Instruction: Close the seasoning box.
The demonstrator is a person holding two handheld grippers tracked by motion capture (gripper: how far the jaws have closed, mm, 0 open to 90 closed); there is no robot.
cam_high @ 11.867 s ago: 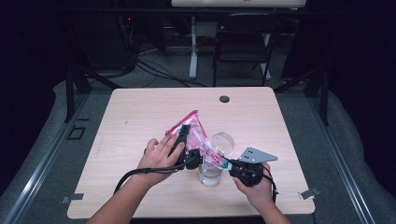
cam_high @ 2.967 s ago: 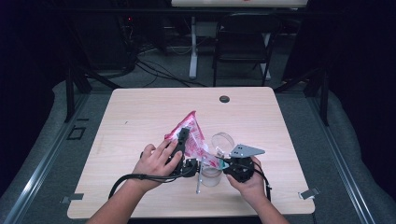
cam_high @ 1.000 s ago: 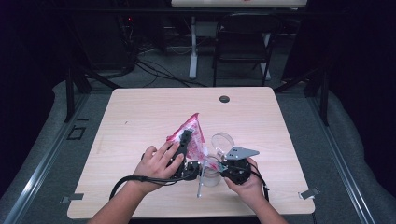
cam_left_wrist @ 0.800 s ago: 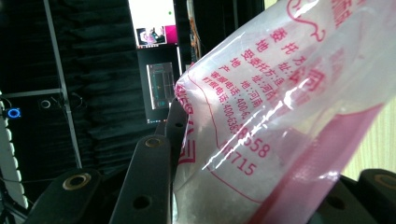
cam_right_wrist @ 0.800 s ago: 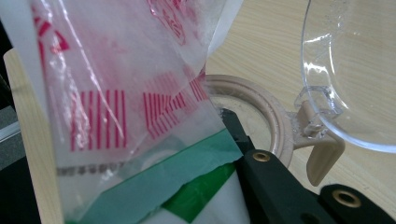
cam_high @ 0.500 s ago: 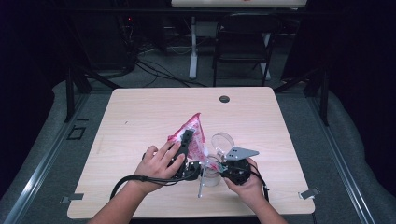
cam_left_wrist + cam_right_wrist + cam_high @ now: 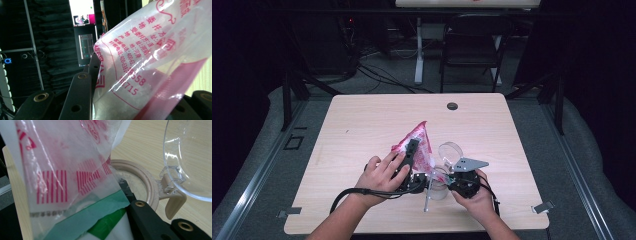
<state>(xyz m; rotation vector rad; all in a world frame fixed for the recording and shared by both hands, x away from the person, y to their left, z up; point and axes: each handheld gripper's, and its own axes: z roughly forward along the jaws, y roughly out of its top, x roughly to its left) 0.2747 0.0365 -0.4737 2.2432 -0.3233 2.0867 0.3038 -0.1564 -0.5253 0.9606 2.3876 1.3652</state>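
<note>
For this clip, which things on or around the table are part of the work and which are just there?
In use:
- pink-printed clear plastic bag, clamped in the left gripper
- clear jar with beige hinged rim and open clear lid, steadied by the right gripper

Lying about:
- small dark round disc on the wooden table
- black folding chair behind it

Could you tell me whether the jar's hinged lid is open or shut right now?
Open. In the right gripper view the clear lid is swung back on its hinge, leaving the jar mouth uncovered, with the bag hanging over it.

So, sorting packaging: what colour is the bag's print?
Pink-red on clear bag; left gripper view shows it best.
</note>
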